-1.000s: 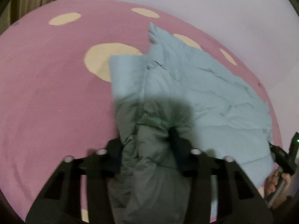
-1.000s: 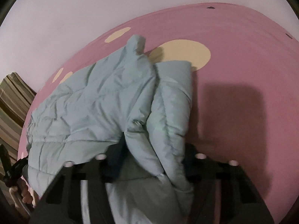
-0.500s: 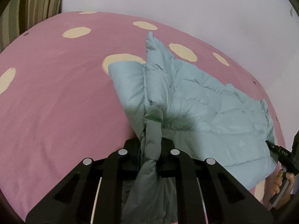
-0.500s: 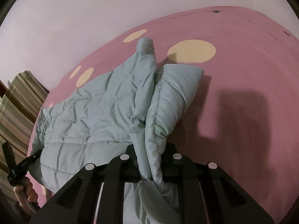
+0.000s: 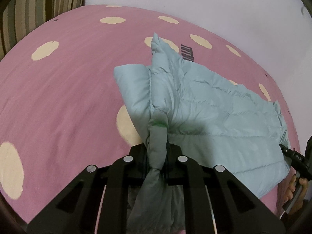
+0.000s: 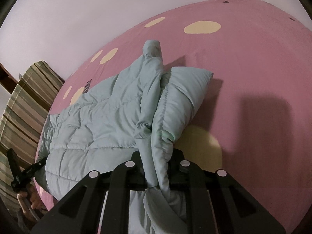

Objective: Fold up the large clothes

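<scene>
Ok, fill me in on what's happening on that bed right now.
A person is folding a pale blue puffer jacket on a pink bedsheet with cream dots. The left gripper is shut on a bunched part of the jacket, and the right gripper is shut on another gathered part. Most of the jacket lies spread on the sheet, with the pinched parts lifted. A striped pillow sits at the bed's edge.

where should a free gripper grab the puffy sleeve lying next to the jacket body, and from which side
Take the sleeve at its rounded free end, coming in from the open pink bedspread side. That end juts clear of the jacket body, while its other end is bunched in the left gripper. It looks puffy, so open the fingers wide.
</scene>
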